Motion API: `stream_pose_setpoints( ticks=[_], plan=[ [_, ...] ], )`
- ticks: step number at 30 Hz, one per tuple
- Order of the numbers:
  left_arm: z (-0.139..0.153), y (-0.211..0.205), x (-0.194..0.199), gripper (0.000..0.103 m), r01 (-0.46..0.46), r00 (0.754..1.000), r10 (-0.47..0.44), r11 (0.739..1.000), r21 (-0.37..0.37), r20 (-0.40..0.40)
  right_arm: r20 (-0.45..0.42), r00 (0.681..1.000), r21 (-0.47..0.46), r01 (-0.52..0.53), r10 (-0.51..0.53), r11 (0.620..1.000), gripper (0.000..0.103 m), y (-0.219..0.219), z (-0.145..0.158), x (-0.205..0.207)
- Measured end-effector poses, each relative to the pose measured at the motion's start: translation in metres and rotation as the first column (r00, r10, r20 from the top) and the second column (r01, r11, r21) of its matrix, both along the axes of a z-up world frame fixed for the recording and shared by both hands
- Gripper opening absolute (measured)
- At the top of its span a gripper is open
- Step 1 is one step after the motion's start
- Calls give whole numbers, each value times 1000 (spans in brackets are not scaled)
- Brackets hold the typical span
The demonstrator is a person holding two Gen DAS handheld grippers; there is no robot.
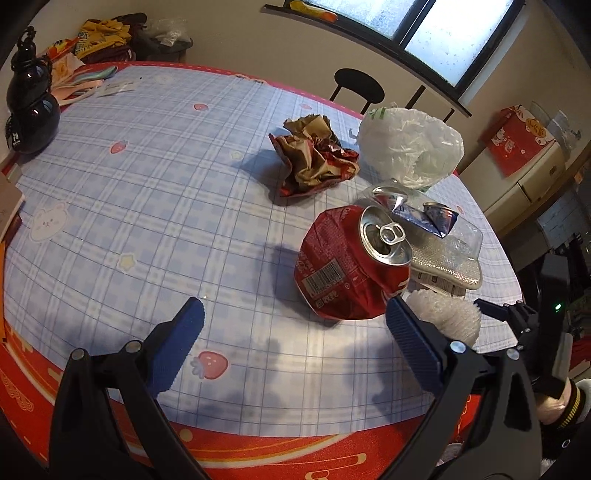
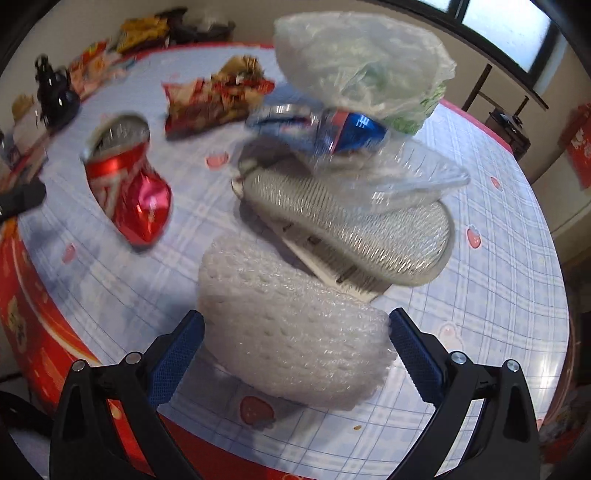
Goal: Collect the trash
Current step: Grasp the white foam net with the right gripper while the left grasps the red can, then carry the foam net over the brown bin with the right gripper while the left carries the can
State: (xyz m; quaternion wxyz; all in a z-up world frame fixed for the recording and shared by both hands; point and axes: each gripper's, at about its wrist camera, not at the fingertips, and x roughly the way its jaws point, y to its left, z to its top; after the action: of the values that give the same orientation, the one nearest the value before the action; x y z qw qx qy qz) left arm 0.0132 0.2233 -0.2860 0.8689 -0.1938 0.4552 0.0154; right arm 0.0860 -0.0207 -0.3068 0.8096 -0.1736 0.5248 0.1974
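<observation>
A round bench (image 1: 147,177) is covered by a blue plaid cloth with a red border. Behind it, a black chair (image 1: 358,86) is set against a beige wall (image 1: 229,33), beneath a bright, dark-framed window (image 1: 439,33).

On the tabletop (image 1: 147,192), seen from the left wrist, a crushed soda can (image 1: 351,266) lies on its side near centre. At its 11 o'clock, apart from it, sits a crumpled snack wrapper (image 1: 314,155); at 1 o'clock a plastic bag (image 1: 410,147). A second crushed can (image 1: 417,210) lies between bag and soda can, on a plastic tray (image 1: 450,254). A foam net sleeve (image 1: 447,314) rests at the soda can's 4 o'clock, just before the tray. A dark gourd-shaped bottle (image 1: 31,110) stands at the far 10 o'clock edge.
</observation>
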Motion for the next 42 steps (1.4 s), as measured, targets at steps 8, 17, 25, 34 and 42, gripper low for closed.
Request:
stream_pose_setpoints(
  ticks=[8,17,25,34,42],
  plan=[
    [-1,-24,13,97,90,996,-90,996,7,-2,-106,993,124,59,-46,990,70,-22,-3,2],
    [13,-52,52,97,117,993,-117,993,12,6,-116,993,171,48,-28,984,49,-24,2,-3],
    [-12,-67,82,97,58,995,-50,993,101,-82,-118,992,203,64,-40,977,45,-29,2,-7],
    [-16,-60,75,51,92,991,-83,992,88,-107,-115,992,258,81,-53,963,42,-40,9,-12],
    [18,-48,43,40,82,997,-83,991,106,7,-74,997,305,49,-27,951,40,-44,23,-17]
  ],
)
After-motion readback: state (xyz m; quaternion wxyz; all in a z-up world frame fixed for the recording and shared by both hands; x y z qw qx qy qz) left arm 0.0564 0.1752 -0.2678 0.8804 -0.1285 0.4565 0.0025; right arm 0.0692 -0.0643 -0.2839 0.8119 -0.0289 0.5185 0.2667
